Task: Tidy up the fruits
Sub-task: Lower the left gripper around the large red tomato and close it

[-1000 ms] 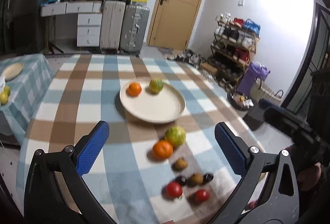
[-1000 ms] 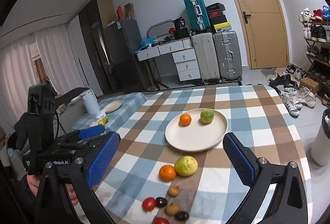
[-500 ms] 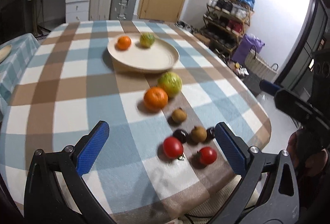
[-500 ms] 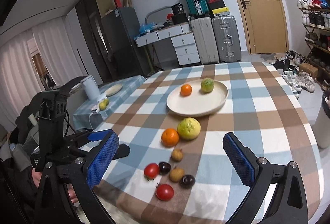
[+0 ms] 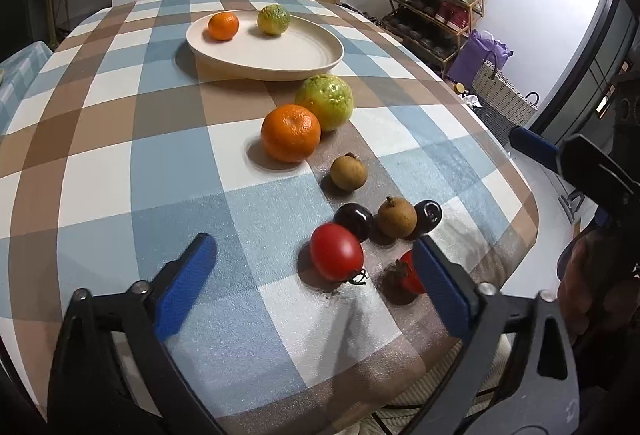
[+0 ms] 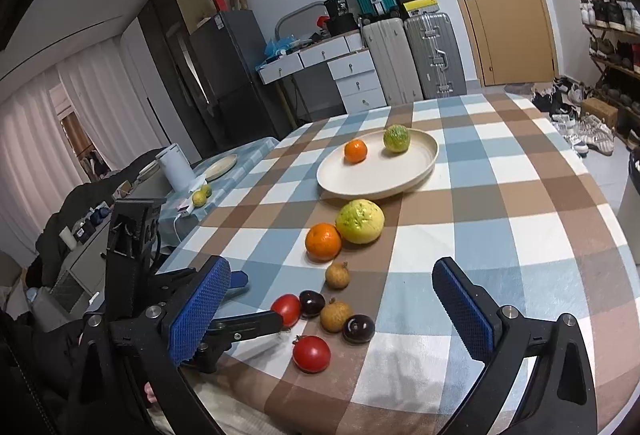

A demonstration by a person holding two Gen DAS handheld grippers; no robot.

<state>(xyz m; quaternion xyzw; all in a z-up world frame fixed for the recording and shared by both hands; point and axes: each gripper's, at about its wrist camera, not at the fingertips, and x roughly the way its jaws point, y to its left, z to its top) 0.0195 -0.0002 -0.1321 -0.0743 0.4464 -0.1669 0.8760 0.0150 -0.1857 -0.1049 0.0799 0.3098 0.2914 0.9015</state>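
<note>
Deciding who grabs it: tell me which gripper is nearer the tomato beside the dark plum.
Left. The left gripper is open right at the tomato, which lies just ahead of its fingers. The right gripper is open farther off, at the tomato's right.

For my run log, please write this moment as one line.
stage: approach | left gripper: open, closing around tomato, not touching | right gripper: open, empty | plate: orange, green citrus

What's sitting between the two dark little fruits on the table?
A brown longan-like fruit sits between the two dark fruits, seen in the left wrist view.
</note>
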